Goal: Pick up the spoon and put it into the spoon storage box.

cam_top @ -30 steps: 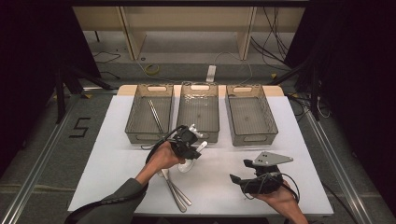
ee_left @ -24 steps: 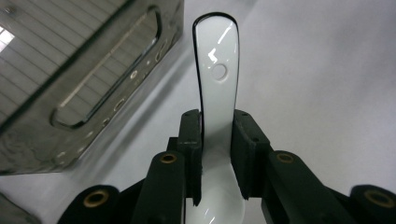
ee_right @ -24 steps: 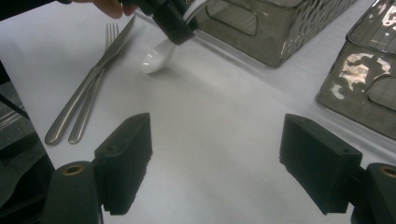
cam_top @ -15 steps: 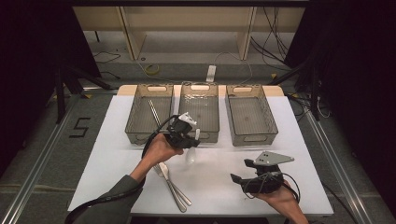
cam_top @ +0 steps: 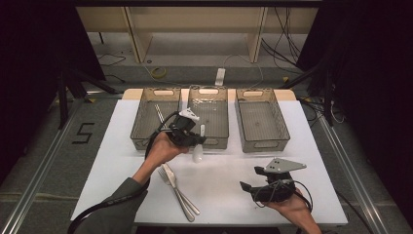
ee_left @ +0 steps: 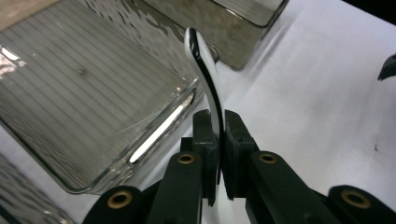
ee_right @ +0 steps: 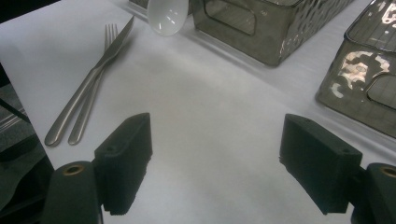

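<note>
White cloth covers the table (cam_top: 122, 161), which stands in a dark room with cables lying on the floor behind it. 3 clear, ribbed plastic bins sit in a row along the far side: the left bin (cam_top: 146, 127) has a metal utensil inside, the middle bin (cam_top: 214, 139) and the right bin (cam_top: 265, 141) sit beside it. In the high view the left gripper (cam_top: 197, 139) hangs above the table just in front of the middle bin's near wall, with its jaws clamped tight on the handle of a white plastic spoon (cam_top: 197, 155); the spoon's bowl hangs down below the gripper, close to the cloth. In the left gripper view the spoon's handle (ee_left: 205, 79) rises edge-on from between the 2 pressed-together jaws, in front of a bin. A metal fork (cam_top: 171, 181) and a metal knife (cam_top: 179, 187) lie side by side on the cloth near the person's left forearm. The right gripper (cam_top: 247, 186) rests low over the near right part of the table, its jaws spread wide with nothing but bare cloth between them.
</note>
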Tool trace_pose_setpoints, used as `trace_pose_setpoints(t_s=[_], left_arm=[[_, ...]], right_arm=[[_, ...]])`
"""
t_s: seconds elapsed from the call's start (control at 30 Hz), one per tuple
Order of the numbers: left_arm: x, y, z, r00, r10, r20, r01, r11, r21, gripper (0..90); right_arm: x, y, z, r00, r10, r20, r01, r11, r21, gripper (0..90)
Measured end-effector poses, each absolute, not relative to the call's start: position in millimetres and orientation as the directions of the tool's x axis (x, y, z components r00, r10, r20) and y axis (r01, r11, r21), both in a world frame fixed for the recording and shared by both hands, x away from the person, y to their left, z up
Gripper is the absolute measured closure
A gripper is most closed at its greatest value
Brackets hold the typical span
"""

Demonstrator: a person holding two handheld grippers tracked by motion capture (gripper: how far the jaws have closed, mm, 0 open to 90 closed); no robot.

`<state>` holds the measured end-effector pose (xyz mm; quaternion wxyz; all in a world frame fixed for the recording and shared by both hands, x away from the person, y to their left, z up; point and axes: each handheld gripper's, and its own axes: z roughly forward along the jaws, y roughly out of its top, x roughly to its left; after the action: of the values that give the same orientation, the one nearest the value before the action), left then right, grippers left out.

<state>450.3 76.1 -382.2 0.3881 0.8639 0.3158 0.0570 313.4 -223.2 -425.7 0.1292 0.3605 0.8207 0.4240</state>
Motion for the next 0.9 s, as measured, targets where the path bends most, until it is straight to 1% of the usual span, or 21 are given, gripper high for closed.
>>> trace_pose_setpoints(t_s=[0.4,0.5,0.73,0.8,0.9], left_arm=[[474,81,-355,0.763,0.629,-0.146,0.513,-0.453,0.729,84.9],[482,81,-351,0.748,0.644,-0.162,0.527,-0.427,0.735,84.9],[496,78,-345,0.723,0.672,-0.159,0.535,-0.400,0.744,84.9],[503,76,-342,0.715,0.677,-0.176,0.541,-0.376,0.753,84.9],[508,71,-342,0.711,0.682,-0.170,0.543,-0.379,0.749,84.9]], right_arm=[[313,-223,-425,-0.707,0.701,0.096,0.482,0.379,0.790,26.1],[313,-223,-425,-0.708,0.700,0.092,0.478,0.379,0.792,26.1],[314,-224,-425,-0.708,0.700,0.093,0.478,0.378,0.793,26.0],[313,-224,-425,-0.709,0.699,0.094,0.477,0.378,0.793,26.1],[314,-224,-425,-0.709,0.699,0.093,0.477,0.378,0.794,26.0]])
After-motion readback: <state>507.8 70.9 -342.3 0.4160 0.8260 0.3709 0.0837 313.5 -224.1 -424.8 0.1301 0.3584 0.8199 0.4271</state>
